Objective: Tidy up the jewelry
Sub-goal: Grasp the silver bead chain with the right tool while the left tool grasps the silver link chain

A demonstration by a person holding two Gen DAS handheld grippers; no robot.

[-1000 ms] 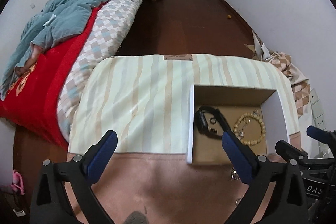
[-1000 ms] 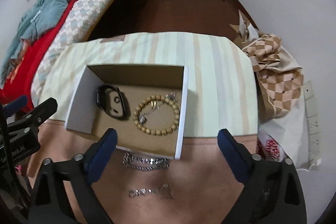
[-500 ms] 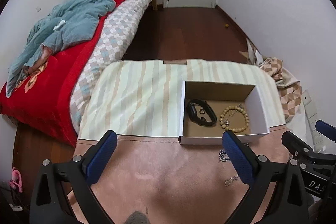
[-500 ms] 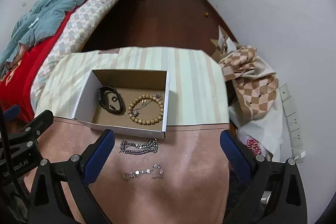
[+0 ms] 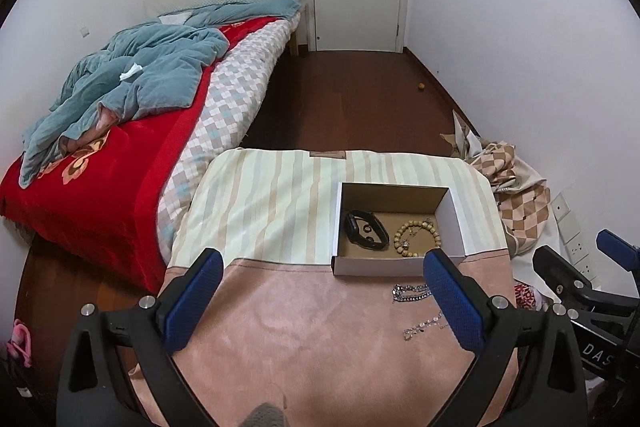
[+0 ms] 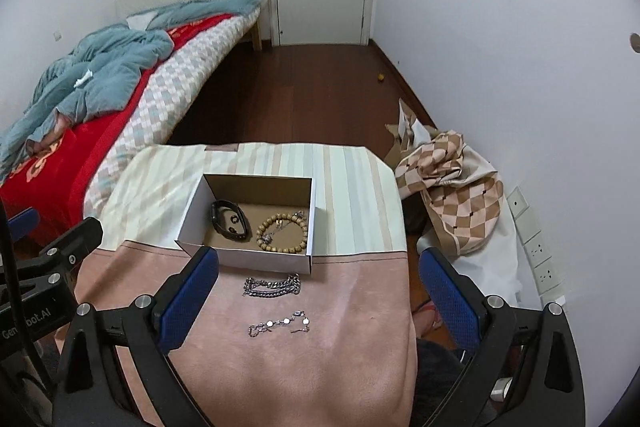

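Observation:
An open cardboard box stands on the cloth-covered table. Inside lie a black smart band and a wooden bead bracelet with a small silver piece. In front of the box on the pink cloth lie a thick silver chain and a thin silver bracelet. My left gripper is open and empty, above the table's near part, left of the box. My right gripper is open and empty, held above the two chains.
The table carries a striped cloth at the back and pink cloth at the front. A bed with a red blanket stands to the left. A checked cloth pile lies on the floor at the right, by the wall.
Both grippers have pulled back and up from the box, so the box looks smaller and more of the room shows. The jewelry has not moved. Both stay open.

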